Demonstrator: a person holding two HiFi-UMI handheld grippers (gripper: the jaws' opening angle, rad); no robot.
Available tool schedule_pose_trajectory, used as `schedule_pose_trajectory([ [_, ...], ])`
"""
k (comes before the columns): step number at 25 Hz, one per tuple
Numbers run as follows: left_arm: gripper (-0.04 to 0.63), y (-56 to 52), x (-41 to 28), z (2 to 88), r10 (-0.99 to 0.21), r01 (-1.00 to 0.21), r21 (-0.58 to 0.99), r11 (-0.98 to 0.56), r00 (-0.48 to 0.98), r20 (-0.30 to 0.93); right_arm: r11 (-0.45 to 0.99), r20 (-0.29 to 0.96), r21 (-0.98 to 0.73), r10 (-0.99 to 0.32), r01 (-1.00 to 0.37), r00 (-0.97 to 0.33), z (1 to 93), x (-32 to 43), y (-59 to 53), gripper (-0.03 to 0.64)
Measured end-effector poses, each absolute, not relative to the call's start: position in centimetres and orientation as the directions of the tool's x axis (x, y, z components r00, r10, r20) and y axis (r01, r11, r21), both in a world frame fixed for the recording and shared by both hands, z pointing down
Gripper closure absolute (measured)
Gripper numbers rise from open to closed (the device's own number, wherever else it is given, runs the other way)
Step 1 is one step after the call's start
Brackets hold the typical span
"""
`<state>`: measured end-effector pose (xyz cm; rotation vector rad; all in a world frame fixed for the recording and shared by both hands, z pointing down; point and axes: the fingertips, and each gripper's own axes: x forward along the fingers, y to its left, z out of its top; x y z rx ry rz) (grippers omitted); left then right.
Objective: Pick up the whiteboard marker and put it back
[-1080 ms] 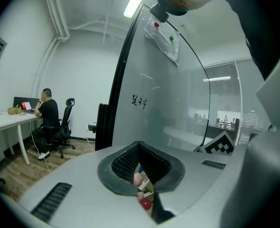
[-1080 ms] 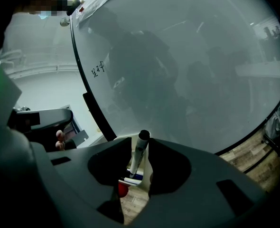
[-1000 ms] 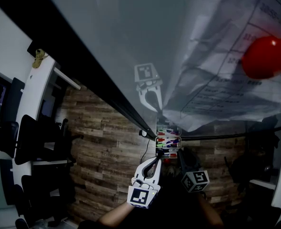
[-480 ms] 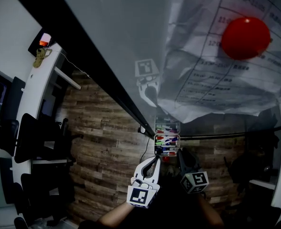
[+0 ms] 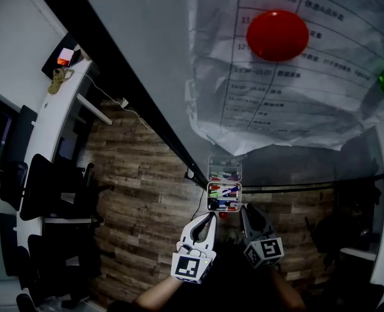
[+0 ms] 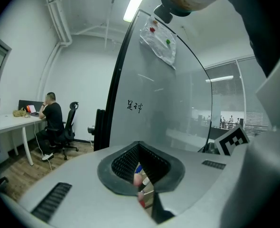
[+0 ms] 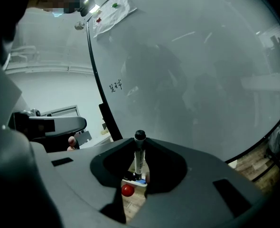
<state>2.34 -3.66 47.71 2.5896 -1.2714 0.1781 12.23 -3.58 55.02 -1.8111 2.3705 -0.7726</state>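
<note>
Two jaws of the right gripper [image 7: 140, 148], which have just been closing, are being pressed partway shut on a slim white whiteboard marker with a black cap [image 7: 139, 161]. It is being held upright between them, cap uppermost, with the pads seemingly bearing on the barrel just under the cap. Its lower end is being kept at the top of a clear, white-rimmed plastic box of coloured markers [image 5: 209, 197], fixed near the lower edge of the large glossy grey whiteboard [image 7: 192, 70]; whether marker and box are touching cannot be told. A small red round object [image 7: 127, 190] is showing just beneath that box. The marker is being judged light and stiff, with a smooth round plastic barrel that could swivel or slide between the pads. A hold across the middle of the barrel is therefore being reckoned safest, while a hold on the cap alone would be risking the cap being pulled off. Beside it, the left gripper [image 5: 211, 217] is being held with its tips together and nothing between them, pointed at the same box. Higher on the board, a printed paper sheet in a crinkled clear sleeve [image 5: 263, 109] is being pinned by a round red magnet [image 5: 276, 36].
</note>
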Motion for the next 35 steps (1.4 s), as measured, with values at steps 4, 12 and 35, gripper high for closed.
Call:
schedule_pose_trajectory([
  [4, 0.588, -3.4, 2.7, 47.5, -0.766, -0.796, 0.165, -0.583, 0.606, 0.215, 0.176, 0.263, -0.424, -0.915, -0.888, -0.307, 54.9, 12.6, -3.1, 0.54],
  [12, 0.588, -3.3, 2.9, 46.1, -0.769, -0.794, 0.122, -0.596, 0.607, 0.199, 0.185, 0.236, -0.402, -0.925, -0.897, -0.296, 54.0, 13.0, -2.4, 0.54],
  [35, 0.588, -2.5, 1.5, 45.9, -0.728, -0.743, 0.122, -0.658, 0.669, 0.148, 0.133, 0.232, -0.292, -0.951, -0.947, -0.205, 51.7, 12.3, -1.4, 0.54],
])
